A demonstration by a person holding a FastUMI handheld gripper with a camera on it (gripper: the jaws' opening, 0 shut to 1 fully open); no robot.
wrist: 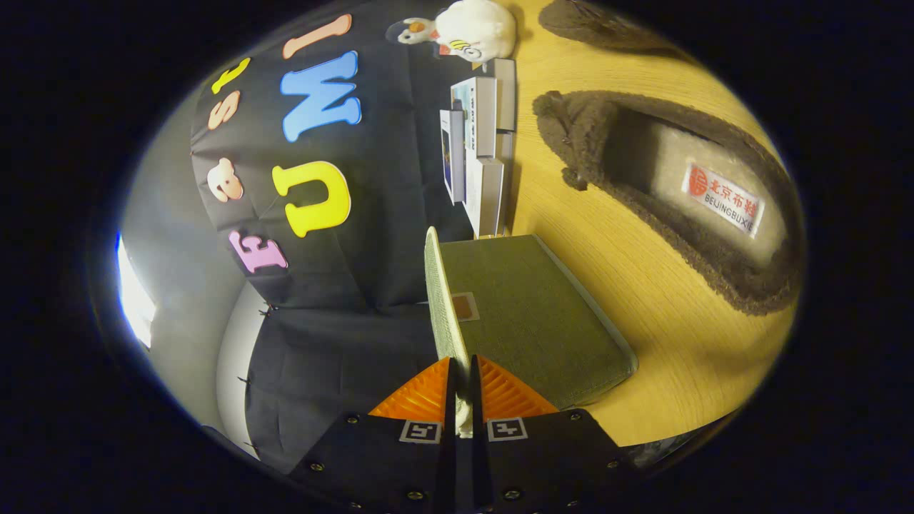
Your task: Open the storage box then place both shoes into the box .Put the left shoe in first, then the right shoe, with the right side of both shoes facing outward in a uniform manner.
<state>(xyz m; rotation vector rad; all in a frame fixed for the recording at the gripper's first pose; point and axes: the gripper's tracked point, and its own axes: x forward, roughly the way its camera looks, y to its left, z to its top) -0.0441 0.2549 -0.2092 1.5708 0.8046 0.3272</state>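
Black cloth wall [335,300], wooden table [664,314], bright window [132,293]

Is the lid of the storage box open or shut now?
Open: the gripper is shut on the lid, lifted away from the storage box.

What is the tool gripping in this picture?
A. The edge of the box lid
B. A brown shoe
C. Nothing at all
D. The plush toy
A: the tool is closed on the edge of the lid, raised off the box, while the shoe lies apart on the table.
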